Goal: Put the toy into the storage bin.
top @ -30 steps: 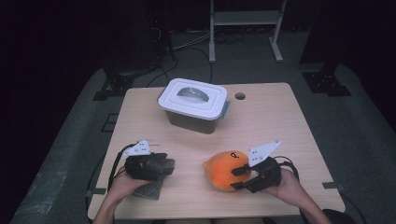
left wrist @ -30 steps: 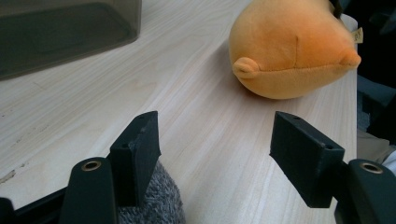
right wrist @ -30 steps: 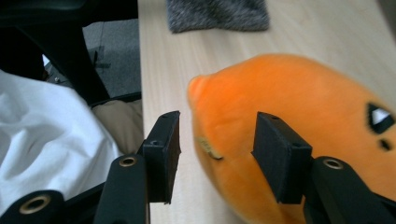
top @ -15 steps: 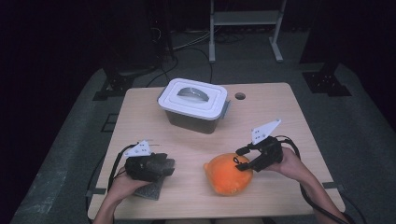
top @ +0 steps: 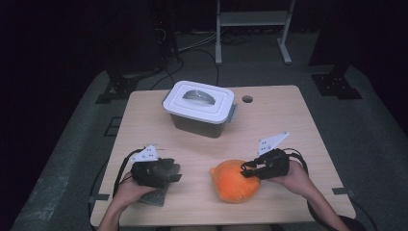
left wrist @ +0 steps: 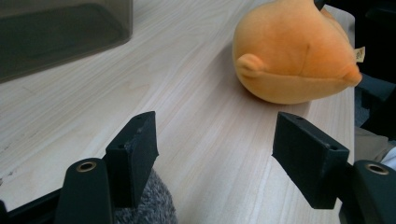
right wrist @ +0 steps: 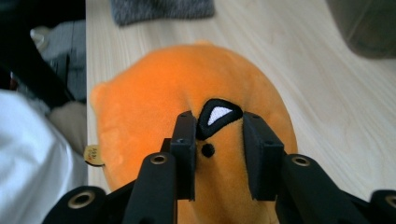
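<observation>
Since the earlier frames, the right tool (top: 251,169) has drawn back off the orange plush toy (top: 235,180) and returned to it, and its jaws have just been closing. In the right gripper view they pinch a fold of the toy's fabric around the embroidered black-and-white patch (right wrist: 215,115), so this tool grips the toy.

The toy lies on the near right part of the worktop (top: 288,125), directly under and ahead of the right tool, touching it. Judged from the hold, a pinch on top of the soft body suits lifting it clear.

The left tool (top: 169,169) rests at the near left, unmoved, jaws apart with nothing between them. Part of a grey fuzzy item (left wrist: 147,205) shows beneath one jaw, and the toy (left wrist: 294,51) sits well ahead and apart.

A lidded container (top: 198,108) stands at the far centre of the worktop, lid on. It is the likely destination, though that lid would first have to come off.
</observation>
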A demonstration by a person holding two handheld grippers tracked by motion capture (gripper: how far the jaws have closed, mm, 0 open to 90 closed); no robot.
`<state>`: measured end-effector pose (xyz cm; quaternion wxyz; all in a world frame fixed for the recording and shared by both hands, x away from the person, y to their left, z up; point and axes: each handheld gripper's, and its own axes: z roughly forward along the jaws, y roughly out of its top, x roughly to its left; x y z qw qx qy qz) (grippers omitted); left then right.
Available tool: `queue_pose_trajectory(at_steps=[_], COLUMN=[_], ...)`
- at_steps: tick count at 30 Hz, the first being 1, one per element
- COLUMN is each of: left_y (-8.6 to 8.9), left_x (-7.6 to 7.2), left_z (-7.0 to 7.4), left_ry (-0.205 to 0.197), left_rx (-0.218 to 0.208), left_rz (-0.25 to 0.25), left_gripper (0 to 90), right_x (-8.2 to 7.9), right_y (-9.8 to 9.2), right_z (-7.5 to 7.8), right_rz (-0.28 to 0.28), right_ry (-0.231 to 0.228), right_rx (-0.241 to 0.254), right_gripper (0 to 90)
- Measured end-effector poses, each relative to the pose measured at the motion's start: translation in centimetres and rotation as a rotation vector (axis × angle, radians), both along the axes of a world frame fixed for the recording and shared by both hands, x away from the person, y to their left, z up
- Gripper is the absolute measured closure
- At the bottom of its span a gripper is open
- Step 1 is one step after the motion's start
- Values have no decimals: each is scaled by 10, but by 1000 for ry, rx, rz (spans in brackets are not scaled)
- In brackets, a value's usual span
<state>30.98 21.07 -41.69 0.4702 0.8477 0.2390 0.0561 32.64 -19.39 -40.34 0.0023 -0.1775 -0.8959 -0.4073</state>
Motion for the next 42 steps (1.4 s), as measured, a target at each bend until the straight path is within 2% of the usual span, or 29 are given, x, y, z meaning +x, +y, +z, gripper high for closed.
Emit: queue_pose_trajectory(at_steps=[4, 7, 9, 11, 13, 15, 18, 23, 27, 34, 37, 42], left_y=[0, 2, 2, 2, 3, 3, 3, 5, 5, 8, 10, 11], left_x=[0, -1, -1, -1, -2, -1, -2, -2, -3, -4, -5, -6], left_z=[2, 3, 3, 4, 4, 4, 5, 5, 6, 7, 6, 5], left_ry=[-7, -11, -13, -16, -19, -21, -28, -34, -39, -50, -51, -55], left_rx=[-6, -13, -11, -10, -13, -15, -17, -31, -29, -46, -41, -35], left_rz=[5, 6, 7, 11, 12, 16, 17, 22, 15, 23, 30, 32], left_gripper=[302, 302, 298, 294, 293, 290, 283, 273, 261, 228, 213, 200], right_x=[-6, -12, -15, -18, -22, -25, -25, -21, -8, 32, 48, 72], right_y=[5, 8, 8, 9, 11, 10, 6, 2, 4, 18, 27, 40], right_z=[5, 8, 7, 3, -4, -5, -2, 9, 22, 45, 55, 68], right_rz=[-61, -137, -188, -217, -216, -229, -214, -181, -155, -109, -89, -66], right_ry=[-9, -16, 12, 53, 87, 87, 78, 51, -13, -96, -141, -175], right_rx=[44, 82, 115, 115, 120, 131, 135, 174, 162, 148, 142, 139], right_gripper=[698, 702, 697, 685, 666, 622, 541, 435, 368, 325, 308, 293])
